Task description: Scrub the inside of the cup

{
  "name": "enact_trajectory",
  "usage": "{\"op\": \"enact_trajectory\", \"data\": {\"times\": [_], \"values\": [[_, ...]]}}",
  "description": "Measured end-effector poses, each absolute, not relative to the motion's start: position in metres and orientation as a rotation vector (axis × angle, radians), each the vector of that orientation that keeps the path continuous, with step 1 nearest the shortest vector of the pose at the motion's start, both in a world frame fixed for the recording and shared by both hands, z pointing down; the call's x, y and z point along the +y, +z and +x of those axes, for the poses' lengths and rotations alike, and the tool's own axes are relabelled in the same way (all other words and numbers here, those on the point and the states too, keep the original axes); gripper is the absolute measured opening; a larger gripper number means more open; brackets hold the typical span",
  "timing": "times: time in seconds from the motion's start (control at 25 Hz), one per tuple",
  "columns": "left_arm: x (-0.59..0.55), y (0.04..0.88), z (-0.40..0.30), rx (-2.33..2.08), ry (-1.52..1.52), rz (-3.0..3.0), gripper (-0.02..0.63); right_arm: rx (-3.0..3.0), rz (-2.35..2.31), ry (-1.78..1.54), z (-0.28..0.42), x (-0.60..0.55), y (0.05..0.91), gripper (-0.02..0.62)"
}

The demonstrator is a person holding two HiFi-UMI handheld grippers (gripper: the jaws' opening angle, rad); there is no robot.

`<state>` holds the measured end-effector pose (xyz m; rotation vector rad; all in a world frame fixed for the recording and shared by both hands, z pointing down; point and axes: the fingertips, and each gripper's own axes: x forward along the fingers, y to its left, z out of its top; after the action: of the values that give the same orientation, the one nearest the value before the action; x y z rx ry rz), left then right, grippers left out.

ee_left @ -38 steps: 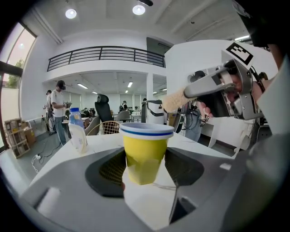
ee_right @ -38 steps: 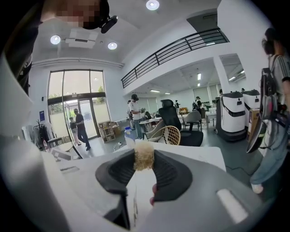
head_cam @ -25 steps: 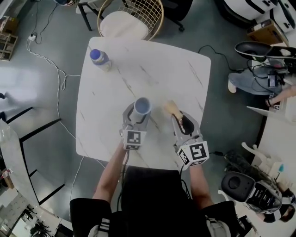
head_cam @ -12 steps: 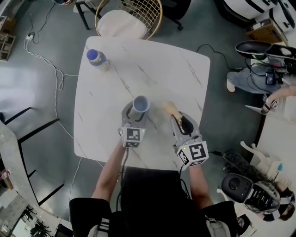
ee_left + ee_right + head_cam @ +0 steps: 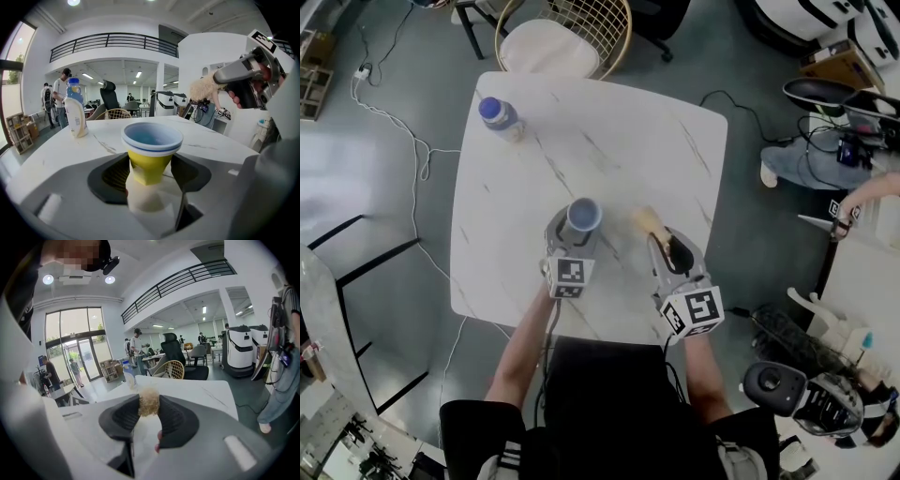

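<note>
One cup [image 5: 151, 145] (blue-lined) in left tool [image 5: 578, 229], scrubber [image 5: 149, 403] in right tool [image 5: 668, 242].

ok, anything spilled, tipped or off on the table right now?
Nothing stands out. The cup sits upright in the left claw. The fluffy scrubber is clamped in the right claw beside it, not yet in the cup. The bottle stands upright at the far corner, and the table shows no spill.

Your head camera looks steeply down on the table [image 5: 609, 141] from well above. The cameras on your left gripper [image 5: 577, 228] and right gripper [image 5: 667, 242] sit close behind the jaws and face across it. All three views catch the bottle [image 5: 500, 117].
</note>
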<state>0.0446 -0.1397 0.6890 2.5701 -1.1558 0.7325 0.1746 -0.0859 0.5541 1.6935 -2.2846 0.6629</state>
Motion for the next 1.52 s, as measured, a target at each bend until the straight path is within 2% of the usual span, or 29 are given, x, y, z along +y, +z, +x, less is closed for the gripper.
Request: {"op": "enact_trajectory", "data": {"times": [0.52,0.96,1.52], "values": [[-0.126,0.698,0.029,-1.147,0.776,2.519,0.304,-2.297,1.69,0.631,0.167,-0.081,0.547,0.109],[-0.112,0.659,0.019,-1.199,0.741,2.57,0.304,-2.321,1.71,0.581,0.16,-0.067,0.528,0.109],[-0.078,0.539,-0.013,-1.413,0.517,2.656,0.2,-2.412,1.683,0.419,0.132,-0.033,0.481,0.109]]}}
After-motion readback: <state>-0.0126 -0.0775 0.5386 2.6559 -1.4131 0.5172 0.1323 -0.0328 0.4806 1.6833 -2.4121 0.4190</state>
